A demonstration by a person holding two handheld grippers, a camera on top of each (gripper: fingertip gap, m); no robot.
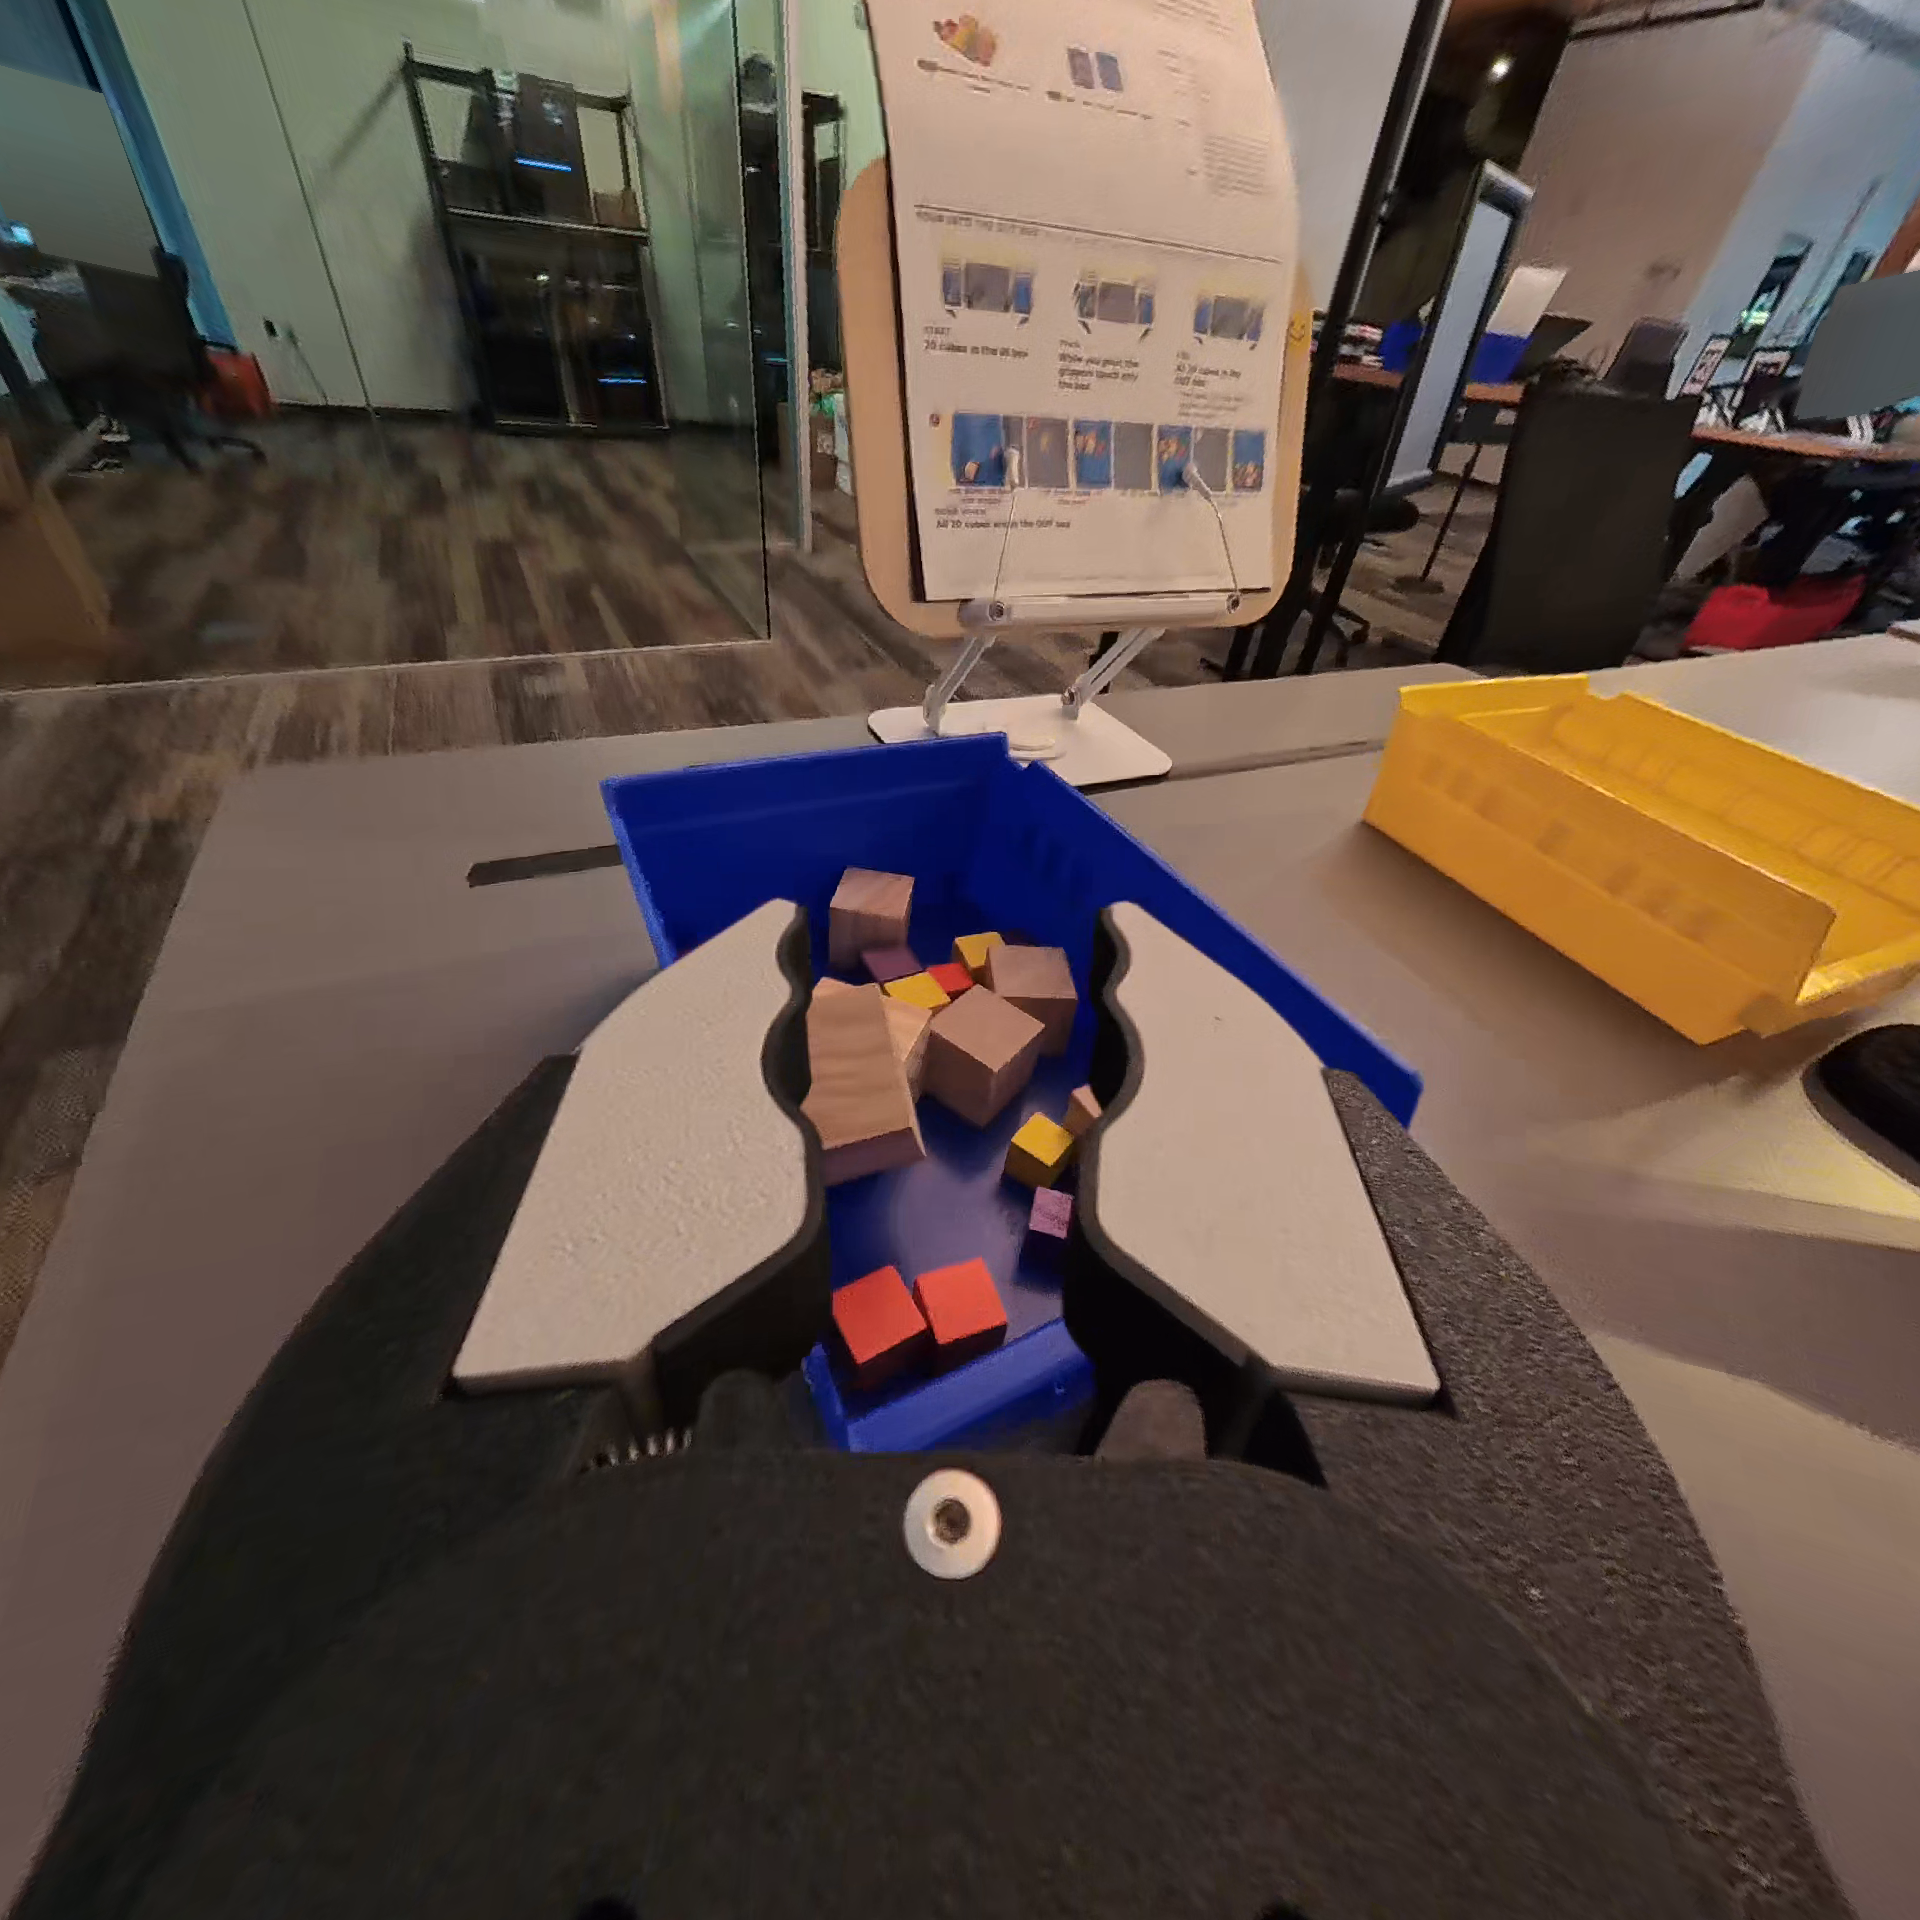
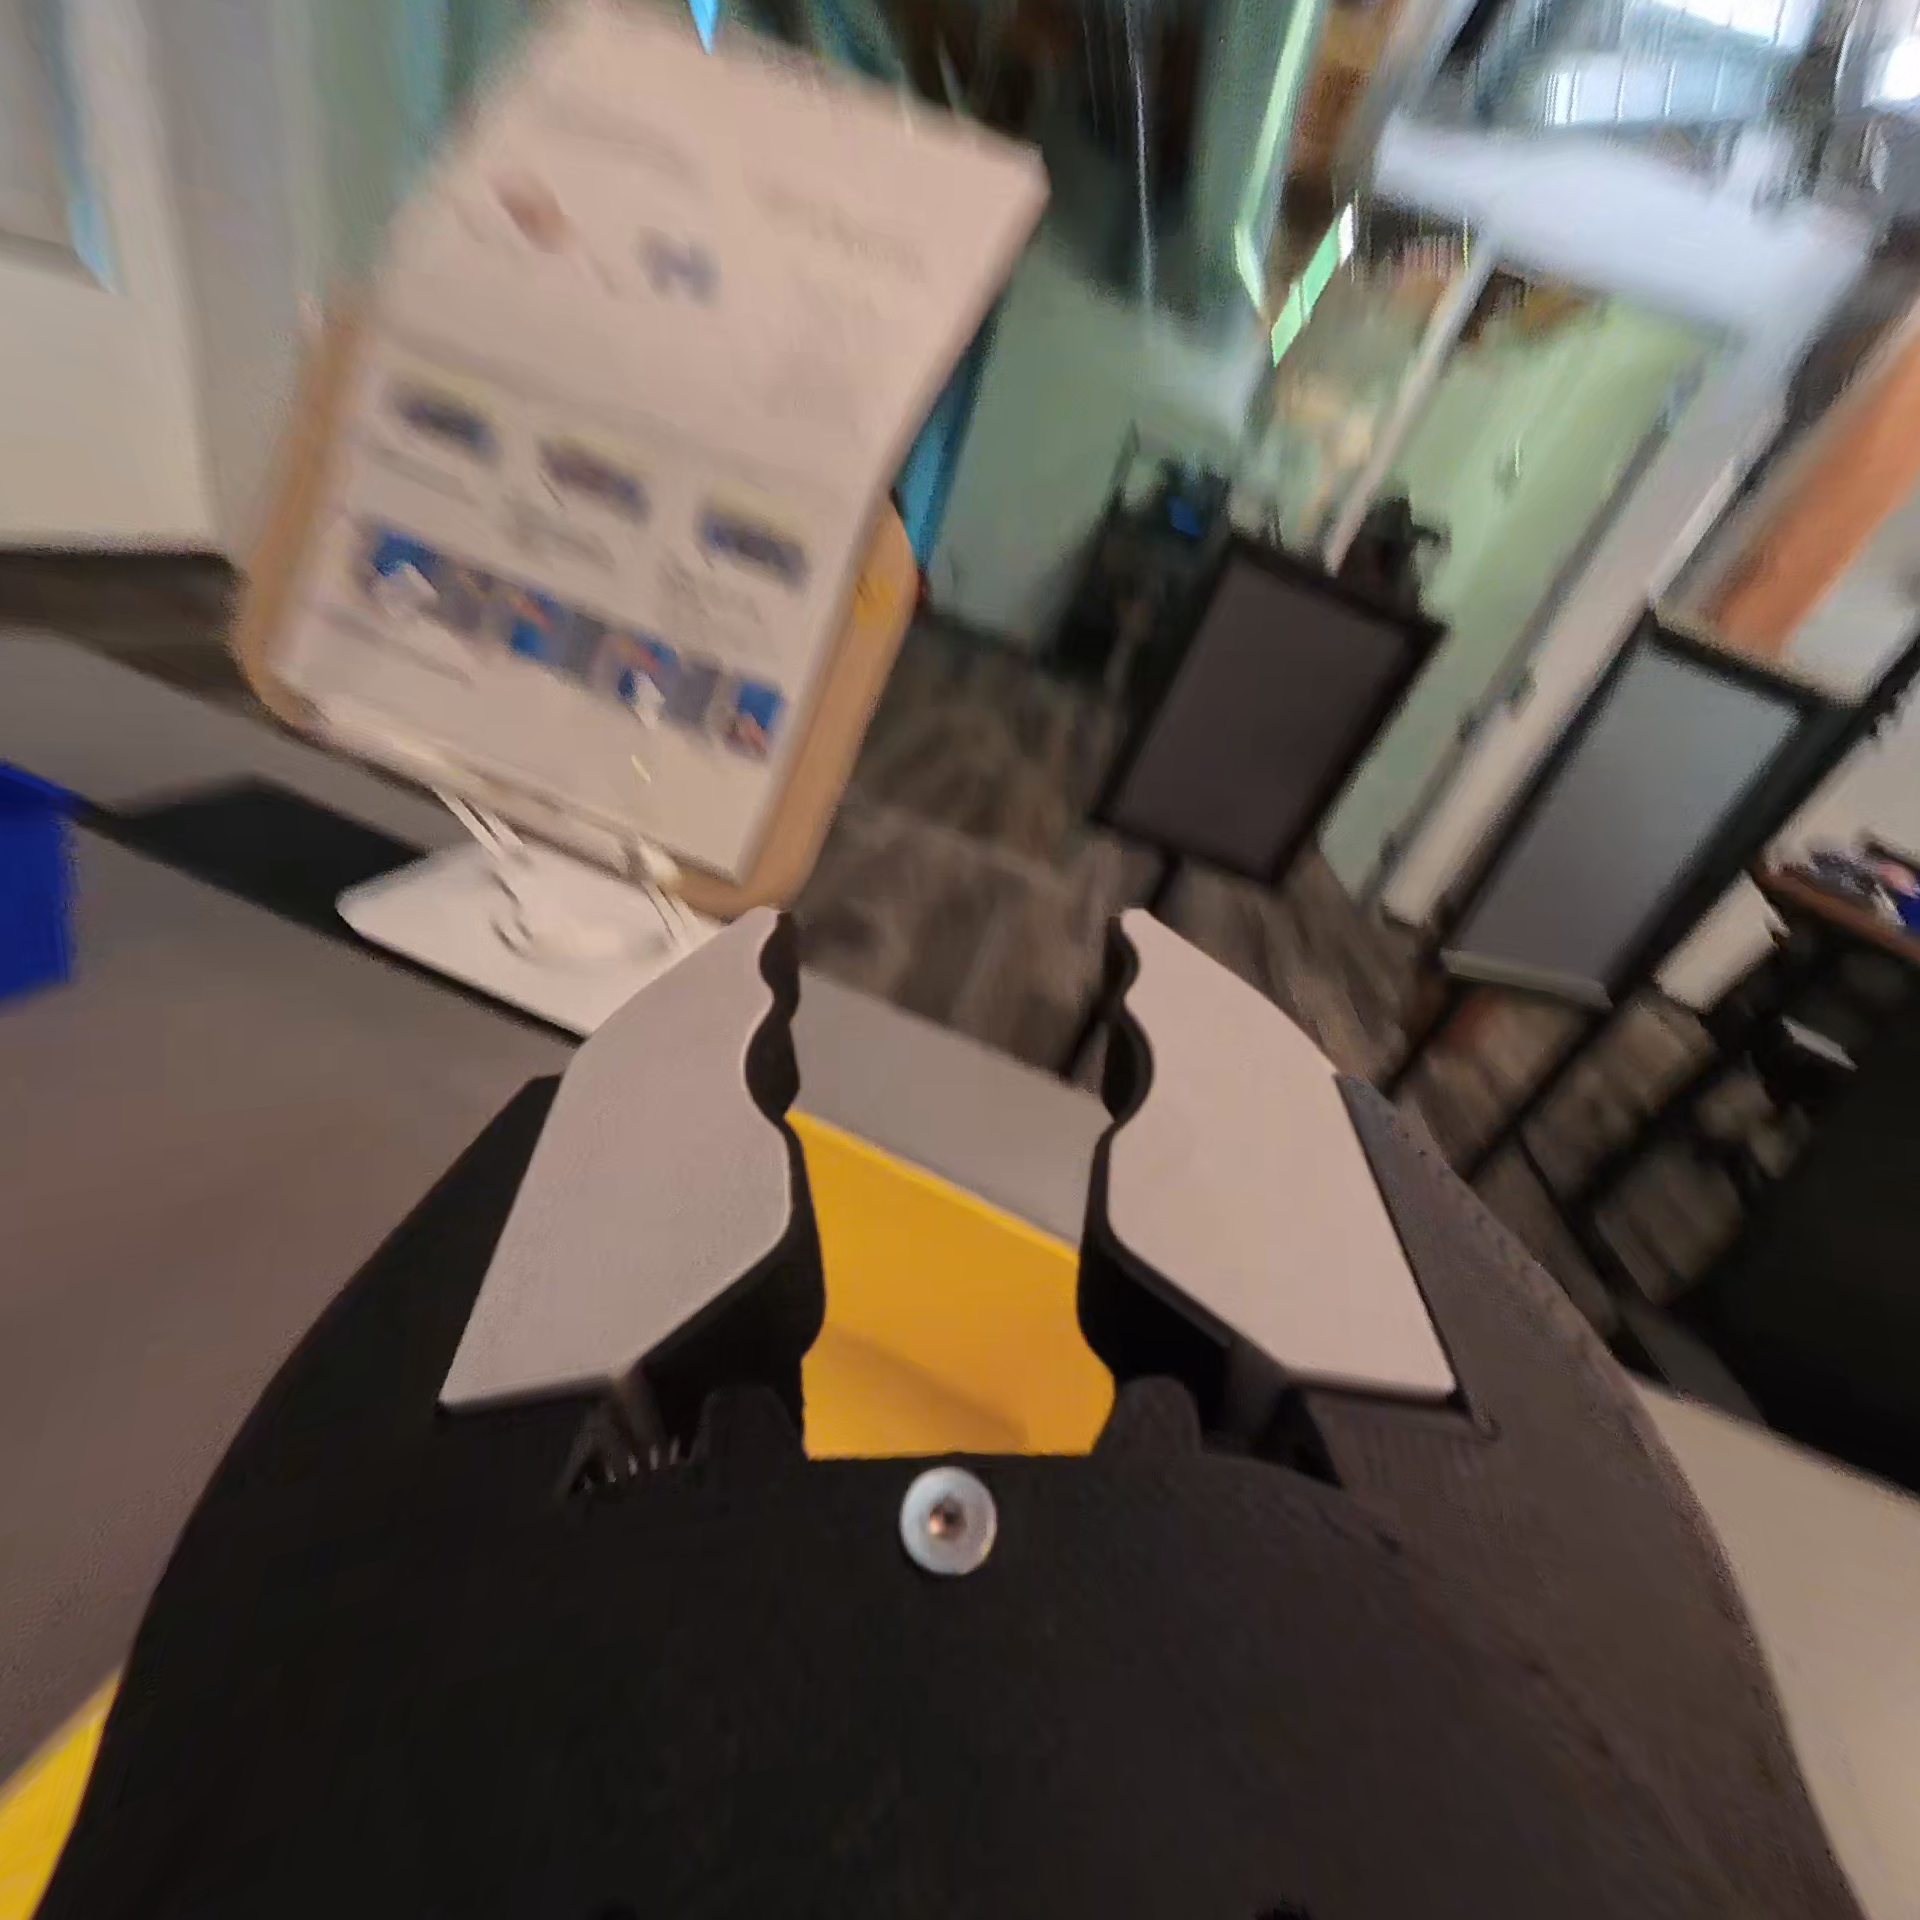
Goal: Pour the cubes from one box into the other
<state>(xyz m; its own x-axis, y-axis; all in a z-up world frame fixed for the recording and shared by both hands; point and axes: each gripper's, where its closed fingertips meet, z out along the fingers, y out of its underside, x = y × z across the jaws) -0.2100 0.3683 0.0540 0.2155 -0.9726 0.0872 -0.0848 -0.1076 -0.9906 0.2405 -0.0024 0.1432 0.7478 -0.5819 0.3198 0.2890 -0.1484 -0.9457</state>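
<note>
A blue box [image 1: 1195, 935] stands on the grey table [image 1: 343, 987] in the left wrist view. It holds several cubes [image 1: 977, 1049]: plain wood, red, yellow and purple. My left gripper [image 1: 951, 920] is open and hovers over the box's near end, one finger over each side wall, with the cubes showing in the gap. A yellow box [image 1: 1621, 862] lies to the right and looks empty. In the blurred, tilted right wrist view my right gripper [image 2: 951, 930] is open and empty just above the yellow box [image 2: 935, 1299]. The blue box [image 2: 31, 883] shows at the left edge.
A stand with a printed sheet [image 1: 1081, 343] is at the table's far edge behind the blue box; it also shows in the right wrist view [image 2: 623, 499]. A dark round object [image 1: 1870, 1091] lies at the table's right edge. Office furniture stands beyond the table.
</note>
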